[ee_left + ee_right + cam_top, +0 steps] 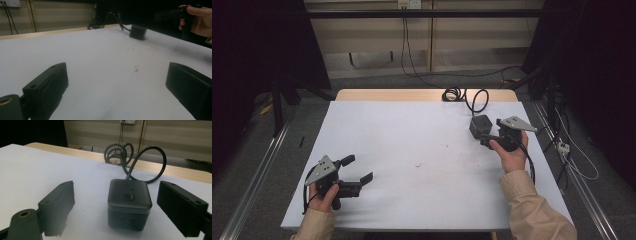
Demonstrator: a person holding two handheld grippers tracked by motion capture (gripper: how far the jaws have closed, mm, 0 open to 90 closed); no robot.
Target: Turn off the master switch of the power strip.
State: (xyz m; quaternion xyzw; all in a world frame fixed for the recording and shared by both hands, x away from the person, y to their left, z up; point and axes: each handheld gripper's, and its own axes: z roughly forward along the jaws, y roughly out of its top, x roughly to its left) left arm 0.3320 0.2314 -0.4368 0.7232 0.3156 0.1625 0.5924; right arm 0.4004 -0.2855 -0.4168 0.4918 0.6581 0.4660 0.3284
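A dark cube (129, 203) with a cable (140, 162) sits near the table's (412, 150) far right corner, between the right gripper's (116, 203) released jaws, untouched. The left gripper (359, 170), near the front left corner, gapes with nothing in it.

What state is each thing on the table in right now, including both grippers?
Black cube power adapter: upright on the white table, button face up, not gripped.
Its black cable: attached at the cube's back, looped and coiled near the table's far edge.
Right gripper: open, jaws either side of the cube, apart from it.
Left gripper: open, nothing between its jaws.
White table: mostly bare, with a few small dark specks.
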